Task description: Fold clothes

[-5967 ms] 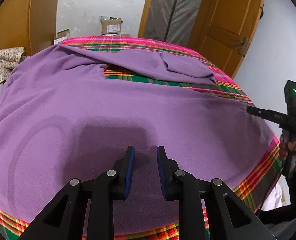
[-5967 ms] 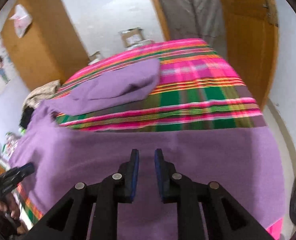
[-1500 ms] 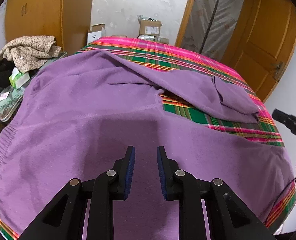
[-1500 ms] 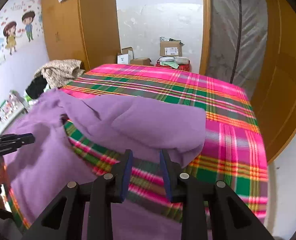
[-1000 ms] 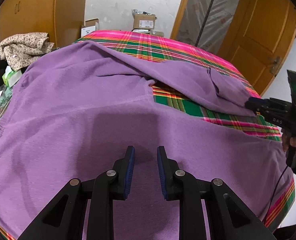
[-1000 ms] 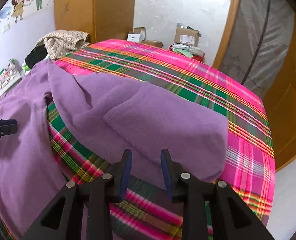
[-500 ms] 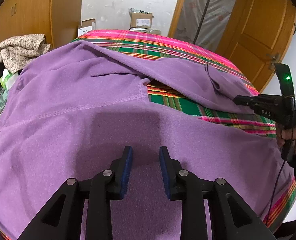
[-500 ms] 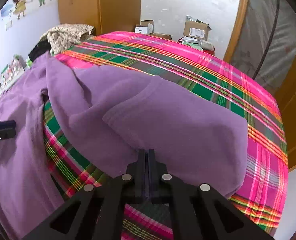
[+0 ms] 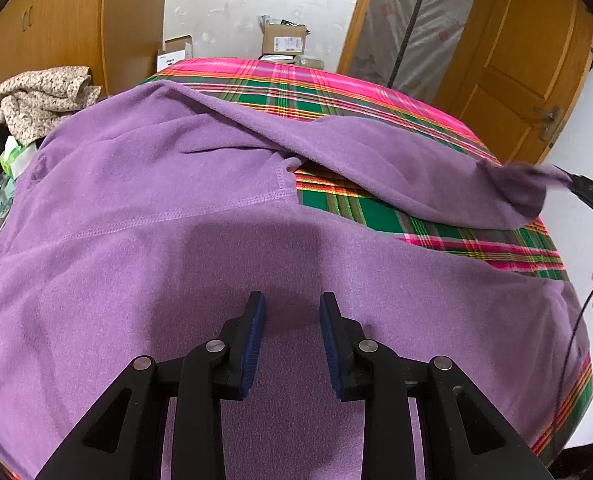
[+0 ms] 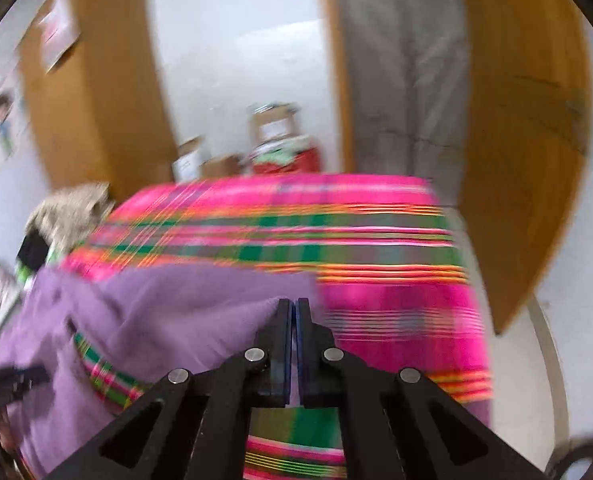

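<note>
Since half a second ago your right gripper (image 10: pixel 293 312) has clamped the sleeve (image 9: pixel 416 168) and lifted its cuff off the plaid bedspread (image 9: pixel 336 96), starting a fold, while your left gripper (image 9: pixel 290 320) hovers released above the purple sweater (image 9: pixel 136 208) spread on the bed.

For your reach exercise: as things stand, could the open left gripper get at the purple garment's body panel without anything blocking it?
Probably yes. The left gripper hangs open directly over the purple garment, with only flat fabric ahead; the right gripper holds the sleeve well aside.
</note>
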A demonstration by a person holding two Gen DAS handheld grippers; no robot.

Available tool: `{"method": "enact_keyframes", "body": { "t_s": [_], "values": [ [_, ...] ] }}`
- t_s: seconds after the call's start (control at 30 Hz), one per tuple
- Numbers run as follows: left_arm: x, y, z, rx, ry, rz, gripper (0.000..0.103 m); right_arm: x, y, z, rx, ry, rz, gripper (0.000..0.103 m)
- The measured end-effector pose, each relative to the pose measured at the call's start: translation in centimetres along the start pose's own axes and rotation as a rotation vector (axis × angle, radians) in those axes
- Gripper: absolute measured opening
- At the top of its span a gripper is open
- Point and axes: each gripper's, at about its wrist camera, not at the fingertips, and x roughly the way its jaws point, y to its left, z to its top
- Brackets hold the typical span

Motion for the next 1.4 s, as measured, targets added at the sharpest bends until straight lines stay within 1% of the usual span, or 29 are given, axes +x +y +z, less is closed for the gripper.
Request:
{"method": "enact_keyframes", "body": {
  "t_s": [0.07,0.17,0.27,0.33,0.37,0.4,0.43,0.47,0.57,0.6,0.67,0.77,0.8,0.87,0.93,1.03,1.1,1.2,1.27,1.33,1.4],
  "values": [
    [-0.2,0.1,0.1,-0.005,-0.009,0.003,0.029,-0.9,-2.6,-0.2,0.083,-0.007,-0.05,0.002],
    [-0.9,0.4,0.5,-0.019,-0.04,0.01,0.029,-1.4,-6.2,-1.2,0.207,0.015,-0.12,0.001],
    [-1.5,0.6,0.9,-0.032,-0.071,0.017,0.029,-1.4,-7.4,-2.4,0.242,0.062,-0.156,0.003],
    [-2.0,0.8,1.1,-0.041,-0.091,0.021,0.029,-1.7,-7.1,-2.8,0.232,0.059,-0.15,0.004],
    [-2.3,0.8,1.4,-0.037,-0.104,0.027,0.029,-1.9,-6.8,-2.9,0.221,0.054,-0.143,0.007],
    [-2.6,0.8,1.7,-0.033,-0.117,0.034,0.029,-2.2,-6.2,-2.7,0.202,0.041,-0.127,0.009],
    [-2.8,0.7,2.2,-0.02,-0.127,0.044,0.029,-2.4,-5.5,-2.5,0.179,0.025,-0.106,0.015],
    [-3.0,0.6,2.7,-0.008,-0.136,0.054,0.029,-2.7,-4.7,-2.2,0.153,0.01,-0.087,0.017],
    [-3.5,0.0,4.1,0.033,-0.157,0.063,0.029,-2.9,-1.5,-1.5,0.047,-0.011,-0.015,0.017],
    [-3.5,0.0,4.5,0.05,-0.155,0.058,0.029,-2.5,-0.3,-1.4,0.005,0.0,0.017,0.017],
    [-3.1,-0.5,5.0,0.074,-0.15,0.07,0.029,-1.3,2.4,-1.6,-0.09,0.053,0.081,0.017],
    [-1.7,-1.3,5.7,0.108,-0.116,0.057,0.029,0.6,6.6,-2.8,-0.271,0.126,0.126,0.017],
    [-1.2,-1.5,5.9,0.117,-0.101,0.047,0.029,0.8,7.7,-3.2,-0.316,0.136,0.138,0.017],
    [-0.9,-1.8,6.2,0.121,-0.09,0.049,0.029,1.4,9.9,-3.8,-0.392,0.15,0.166,0.019],
    [-0.6,-2.1,6.5,0.124,-0.08,0.052,0.029,1.4,11.3,-3.8,-0.421,0.14,0.187,0.02],
    [-1.1,-2.3,7.3,0.126,-0.114,0.054,0.029,0.8,12.8,-3.0,-0.443,0.087,0.217,0.021],
    [-1.2,-2.3,8.0,0.124,-0.135,0.068,0.029,0.0,13.1,-2.7,-0.435,0.065,0.239,0.023],
    [-0.7,-2.1,8.6,0.104,-0.138,0.078,0.029,-0.7,13.4,-2.4,-0.412,0.05,0.259,0.024],
    [-0.3,-2.1,8.7,0.105,-0.134,0.082,0.029,-1.0,13.7,-2.5,-0.416,0.045,0.257,0.024],
    [0.3,-2.6,8.8,0.124,-0.129,0.07,0.029,-1.0,14.2,-3.0,-0.438,0.038,0.256,0.024],
    [0.9,-3.2,8.6,0.147,-0.113,0.069,0.029,-0.7,14.6,-3.6,-0.48,0.041,0.22,0.024]
  ]
}}
